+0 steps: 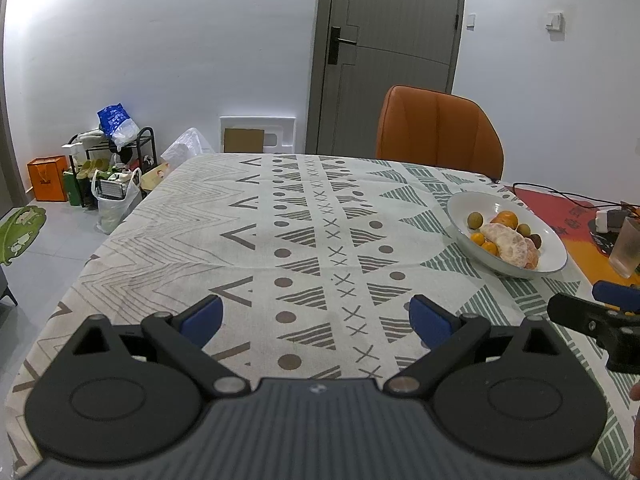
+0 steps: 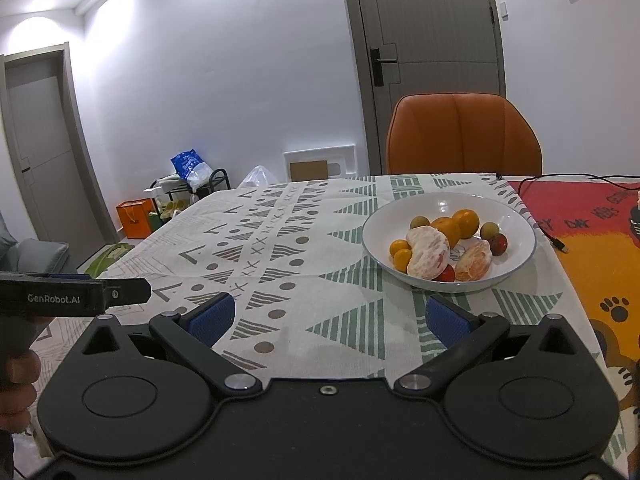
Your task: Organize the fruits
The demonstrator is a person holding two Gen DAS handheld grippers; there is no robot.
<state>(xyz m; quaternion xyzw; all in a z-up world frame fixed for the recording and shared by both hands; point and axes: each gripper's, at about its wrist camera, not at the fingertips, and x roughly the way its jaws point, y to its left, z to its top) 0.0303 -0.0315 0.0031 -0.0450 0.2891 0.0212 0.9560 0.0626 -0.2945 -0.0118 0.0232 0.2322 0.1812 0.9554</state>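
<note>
While both grippers hover above the table (image 1: 168, 240), the layout is:
Left gripper (image 1: 316, 316): jaws wide, holding nothing.
Right gripper (image 2: 328, 316): jaws wide, holding nothing.
Bowl (image 2: 516, 216): white, on the table ahead of the right gripper.
Fruits (image 2: 428, 254): peeled citrus, oranges, small round fruits, all inside the bowl.
Chair (image 2: 464, 136): orange, behind the table.

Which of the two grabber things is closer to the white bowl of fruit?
Right. The right gripper sits just short of the white bowl, slightly to its left; the left gripper is further off to the bowl's left.
</note>
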